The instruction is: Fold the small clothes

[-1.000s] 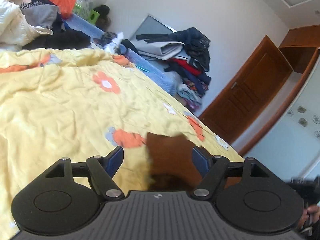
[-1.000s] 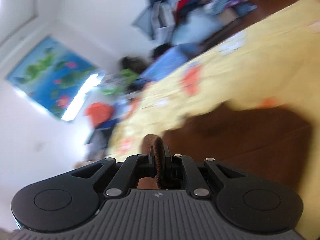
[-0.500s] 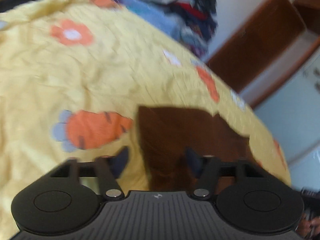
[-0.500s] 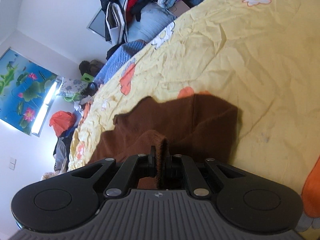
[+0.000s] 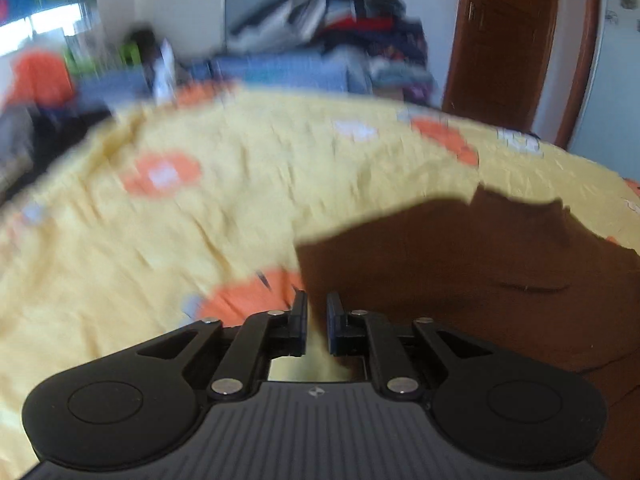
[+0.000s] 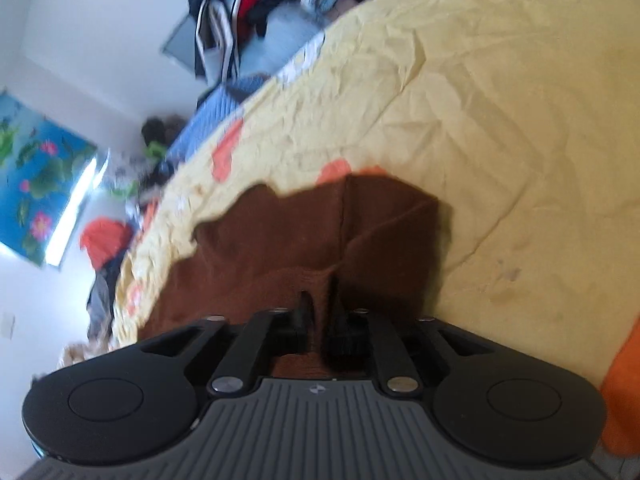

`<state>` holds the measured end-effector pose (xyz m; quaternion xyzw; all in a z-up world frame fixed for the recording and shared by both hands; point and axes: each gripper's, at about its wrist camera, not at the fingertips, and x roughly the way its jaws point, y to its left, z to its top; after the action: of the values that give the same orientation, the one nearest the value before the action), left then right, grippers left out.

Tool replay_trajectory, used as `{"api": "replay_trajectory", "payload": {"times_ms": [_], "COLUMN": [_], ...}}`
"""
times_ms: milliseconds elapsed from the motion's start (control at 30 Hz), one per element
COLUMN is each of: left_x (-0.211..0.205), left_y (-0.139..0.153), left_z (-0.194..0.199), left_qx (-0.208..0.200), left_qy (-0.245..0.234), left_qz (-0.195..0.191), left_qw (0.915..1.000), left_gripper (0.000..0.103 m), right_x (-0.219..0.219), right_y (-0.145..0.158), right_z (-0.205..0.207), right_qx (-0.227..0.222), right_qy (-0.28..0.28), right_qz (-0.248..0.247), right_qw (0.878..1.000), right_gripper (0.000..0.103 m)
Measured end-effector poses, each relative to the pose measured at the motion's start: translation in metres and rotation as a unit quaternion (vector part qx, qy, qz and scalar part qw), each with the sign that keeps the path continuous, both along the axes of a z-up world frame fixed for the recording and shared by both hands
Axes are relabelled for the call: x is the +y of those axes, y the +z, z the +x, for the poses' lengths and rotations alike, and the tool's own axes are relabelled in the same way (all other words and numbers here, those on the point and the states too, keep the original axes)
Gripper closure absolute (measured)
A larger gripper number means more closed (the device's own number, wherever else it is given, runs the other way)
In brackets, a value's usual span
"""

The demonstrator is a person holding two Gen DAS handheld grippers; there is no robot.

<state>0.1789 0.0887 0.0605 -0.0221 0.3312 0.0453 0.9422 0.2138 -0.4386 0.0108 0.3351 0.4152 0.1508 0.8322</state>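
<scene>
A small brown garment (image 5: 460, 264) lies on the yellow flowered bedspread (image 5: 200, 208). In the left wrist view my left gripper (image 5: 317, 304) sits at the garment's left edge with its jaws nearly together; only a thin sliver of fabric edge shows between them. In the right wrist view the garment (image 6: 312, 232) spreads ahead, partly folded with a crease down its right part. My right gripper (image 6: 320, 300) is shut on a raised fold of the brown cloth.
A heap of mixed clothes (image 5: 340, 32) is piled beyond the bed's far edge, with a brown wooden door (image 5: 508, 40) to its right. An orange bag (image 6: 106, 240) and more clothes lie at the bed's far left end. The yellow bedspread (image 6: 520, 140) stretches right of the garment.
My left gripper has gone from wide open to nearly shut at the garment's left edge, and its view has swung. My right gripper keeps its hold on the brown fold and has lowered toward the bed.
</scene>
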Motion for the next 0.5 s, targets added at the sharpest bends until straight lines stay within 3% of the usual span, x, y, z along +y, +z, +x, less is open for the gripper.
{"api": "replay_trajectory", "payload": {"times_ms": [33, 67, 133, 167, 200, 267, 367, 433, 500], "left_x": [-0.001, -0.005, -0.021, -0.031, -0.042, -0.058, -0.058, -0.042, -0.03], "left_y": [0.015, 0.024, 0.036, 0.035, 0.031, 0.013, -0.036, -0.053, -0.054], "left_z": [-0.008, -0.016, -0.017, -0.013, -0.007, 0.011, 0.037, 0.031, 0.031], "left_qx": [-0.027, -0.051, -0.07, -0.071, -0.072, -0.053, 0.02, 0.006, 0.007], "left_qy": [-0.007, -0.021, -0.051, -0.06, -0.063, -0.062, -0.032, -0.038, -0.04], "left_qz": [-0.001, -0.013, -0.028, -0.027, -0.021, -0.016, -0.005, 0.002, 0.003], "left_qw": [0.9996, 0.9984, 0.9959, 0.9954, 0.9952, 0.9965, 0.9993, 0.9993, 0.9992], "left_gripper": [0.091, 0.088, 0.063, 0.037, 0.026, 0.027, 0.027, 0.024, 0.024], "right_x": [-0.002, -0.004, 0.005, 0.014, 0.029, 0.061, 0.089, 0.083, 0.07], "right_y": [0.01, 0.022, 0.04, 0.044, 0.045, 0.034, -0.001, -0.015, -0.02], "right_z": [-0.006, -0.012, -0.02, -0.02, -0.02, -0.013, -0.005, -0.018, -0.027], "right_qx": [-0.024, -0.052, -0.09, -0.101, -0.108, -0.105, -0.088, -0.143, -0.165], "right_qy": [-0.012, -0.03, -0.044, -0.039, -0.023, 0.015, 0.036, 0.037, 0.03], "right_qz": [-0.008, -0.026, -0.062, -0.076, -0.095, -0.135, -0.206, -0.209, -0.189], "right_qw": [1.0, 0.998, 0.993, 0.991, 0.989, 0.985, 0.974, 0.967, 0.968], "right_gripper": [0.033, 0.029, 0.03, 0.03, 0.03, 0.03, 0.032, 0.035, 0.044]}}
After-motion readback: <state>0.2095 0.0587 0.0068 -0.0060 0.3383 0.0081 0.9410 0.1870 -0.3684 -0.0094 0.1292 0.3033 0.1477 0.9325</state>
